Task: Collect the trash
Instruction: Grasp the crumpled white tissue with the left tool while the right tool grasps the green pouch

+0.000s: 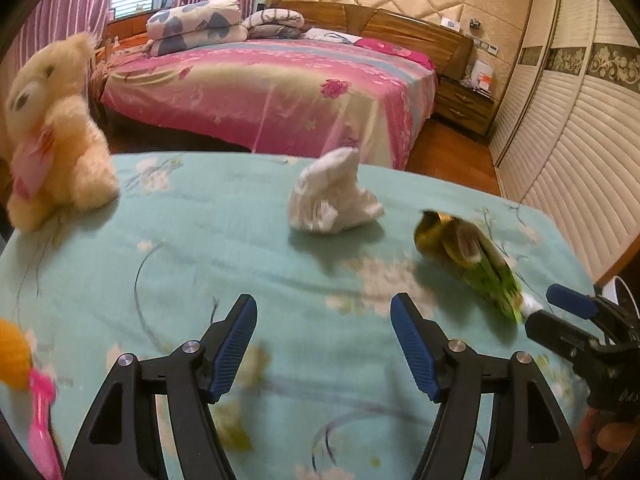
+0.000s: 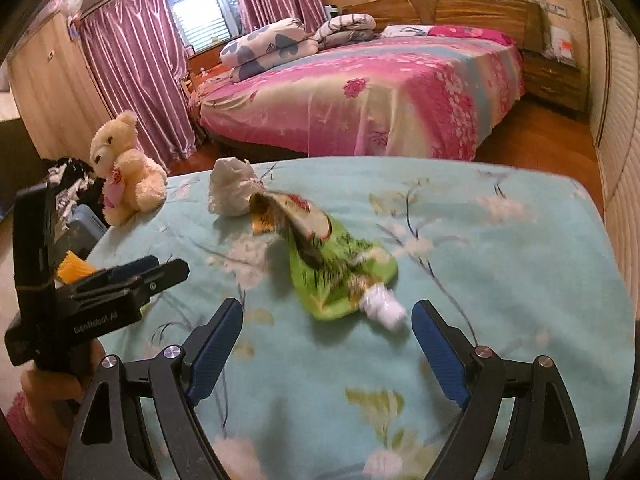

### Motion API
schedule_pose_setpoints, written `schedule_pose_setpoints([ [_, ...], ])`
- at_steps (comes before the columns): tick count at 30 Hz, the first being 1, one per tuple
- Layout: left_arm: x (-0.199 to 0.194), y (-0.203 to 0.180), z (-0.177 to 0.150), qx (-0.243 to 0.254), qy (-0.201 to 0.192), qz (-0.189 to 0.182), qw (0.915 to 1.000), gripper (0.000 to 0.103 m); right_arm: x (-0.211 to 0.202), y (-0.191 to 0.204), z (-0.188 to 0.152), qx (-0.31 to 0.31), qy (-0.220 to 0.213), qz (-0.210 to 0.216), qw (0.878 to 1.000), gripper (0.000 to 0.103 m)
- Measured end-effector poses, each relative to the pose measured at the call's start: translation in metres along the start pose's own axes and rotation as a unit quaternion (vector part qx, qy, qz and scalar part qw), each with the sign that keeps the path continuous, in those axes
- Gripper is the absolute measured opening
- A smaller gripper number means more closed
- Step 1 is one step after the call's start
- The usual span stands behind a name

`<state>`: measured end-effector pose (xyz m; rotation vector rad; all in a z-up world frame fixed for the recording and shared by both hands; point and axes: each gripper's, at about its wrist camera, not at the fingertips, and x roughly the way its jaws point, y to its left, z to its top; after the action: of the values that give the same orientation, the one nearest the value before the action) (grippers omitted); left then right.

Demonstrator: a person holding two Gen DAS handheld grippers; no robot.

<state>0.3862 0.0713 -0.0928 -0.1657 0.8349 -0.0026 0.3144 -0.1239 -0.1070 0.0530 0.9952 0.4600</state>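
The crumpled green-and-gold foil snack wrapper (image 2: 320, 256) lies lengthwise just ahead of the empty, wide-open right gripper (image 2: 326, 344) (left gripper (image 1: 324, 346) likewise empty, farther off).

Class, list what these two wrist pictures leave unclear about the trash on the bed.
- Green wrapper: print unreadable, motion blur, both views.
- Small white wad: blurred in the right wrist view; partly behind the right gripper in the left wrist view.
- White crumpled bag: near side hidden by the wrapper in the right wrist view.
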Motion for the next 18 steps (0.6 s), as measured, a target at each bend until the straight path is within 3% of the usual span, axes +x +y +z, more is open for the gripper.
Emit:
schedule_pose_setpoints([
  [10,0.046,0.000,0.035,0.026,-0.021,0.011,0.9994,0.069,0.028,0.003,0.017,-0.039,0.012,-0.009,0.999,0.088],
  [18,0.076,0.005,0.047,0.021,-0.011,-0.006,0.9997,0.066,0.042,-0.009,0.021,-0.022,0.025,-0.010,0.999,0.085],
])
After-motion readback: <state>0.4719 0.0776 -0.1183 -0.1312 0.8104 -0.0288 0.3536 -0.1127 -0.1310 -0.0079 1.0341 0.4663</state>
